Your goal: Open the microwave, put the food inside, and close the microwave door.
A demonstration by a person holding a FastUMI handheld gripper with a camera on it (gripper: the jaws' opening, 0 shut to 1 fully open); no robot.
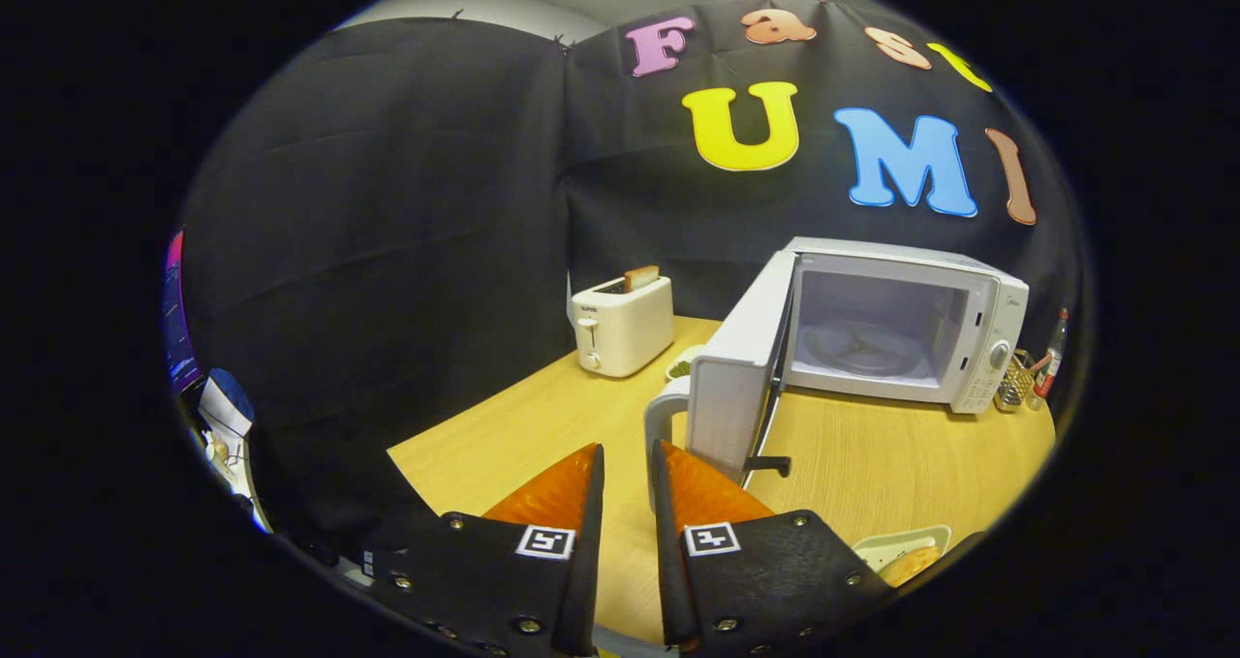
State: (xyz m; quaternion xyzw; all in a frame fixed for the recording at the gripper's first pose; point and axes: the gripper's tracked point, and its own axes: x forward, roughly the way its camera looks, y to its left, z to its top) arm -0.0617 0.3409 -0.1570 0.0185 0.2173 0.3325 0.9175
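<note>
The hand-held gripper (628, 456) is seen over the near edge of the table (872, 464), its two fingers set a narrow gap apart with nothing held between them – only bare table surface shows through the gap. Just ahead of the right finger, the white handle (659, 435) of the microwave door (741, 367) is found, close to that fingertip but not between the fingers; whether it is touched cannot be told.

The door is swung wide open toward the hand-held gripper, hinged on the left side of the microwave (906, 324), which stands beyond and to the right of the fingers. Its cavity is lit and the round glass turntable (862, 348) is seen lying inside, with no food on it. A control panel with a knob (998, 356) is carried on the microwave's right side.

To the right of the right finger, close beside the gripper body, a pale tray (896, 545) is set on the table, and a piece of golden-brown food (911, 565) lies in it.

Beyond the fingers to the left, a white toaster (622, 327) stands on the far part of the table, with a slice of toast (640, 277) raised in its slot. Between toaster and open door, a small bowl (683, 362) holding something green is partly hidden. Past the microwave's right side, a wire basket (1015, 383) and a bottle (1053, 353) are seen – their contents cannot be made out.
</note>
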